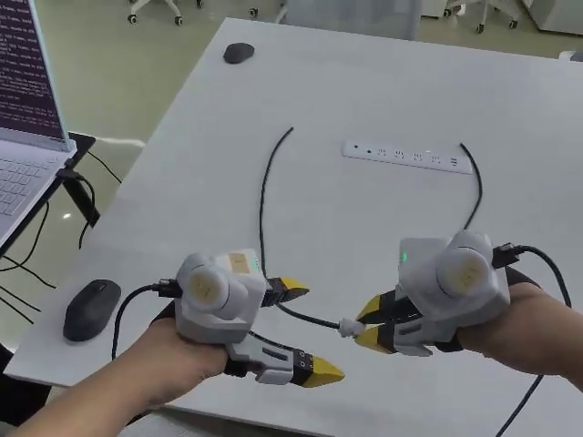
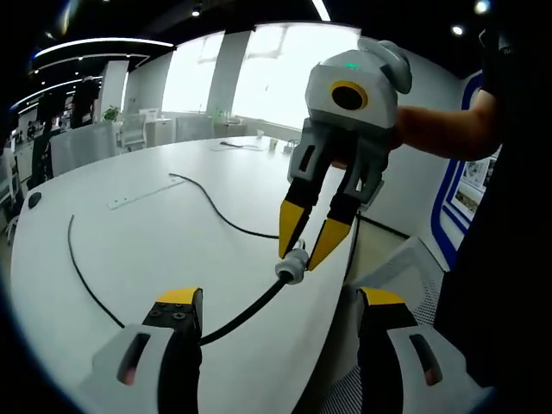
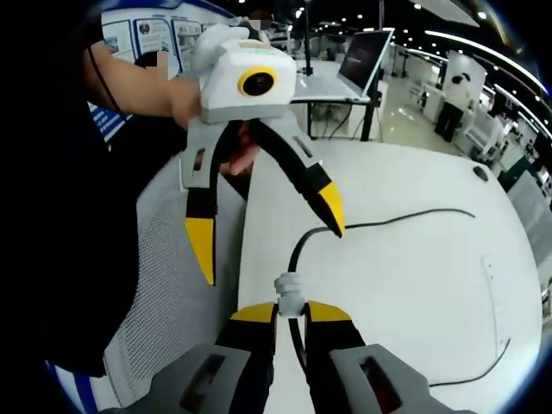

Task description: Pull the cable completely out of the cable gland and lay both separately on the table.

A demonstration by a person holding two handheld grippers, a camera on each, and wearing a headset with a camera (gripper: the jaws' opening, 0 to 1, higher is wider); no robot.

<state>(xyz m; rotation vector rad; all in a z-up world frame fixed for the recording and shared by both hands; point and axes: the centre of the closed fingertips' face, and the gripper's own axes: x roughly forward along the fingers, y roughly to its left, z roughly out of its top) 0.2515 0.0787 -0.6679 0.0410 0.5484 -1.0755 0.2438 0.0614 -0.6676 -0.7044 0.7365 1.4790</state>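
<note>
While the broad white bench (image 1: pixel 383 82) carried a long white power strip (image 1: pixel 407 155) toward its far edge, the left gripper (image 1: pixel 316 331) hovered over the near edge with its jaws spread wide. The thin black cable (image 1: pixel 262 209) ran between them. Just beside it, the right gripper (image 1: pixel 363 328) was pinching the small white plastic cable gland (image 1: pixel 348 326), with the cable end seated in it.

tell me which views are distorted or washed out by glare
Head view: even, soft light, sharp, no harsh shadows on the white table. Left gripper view: fisheye bends the table's edge, and the bright windows blow out to white. Right gripper view: same curving, but the white plastic cable gland is crisp at the jaws.
</note>
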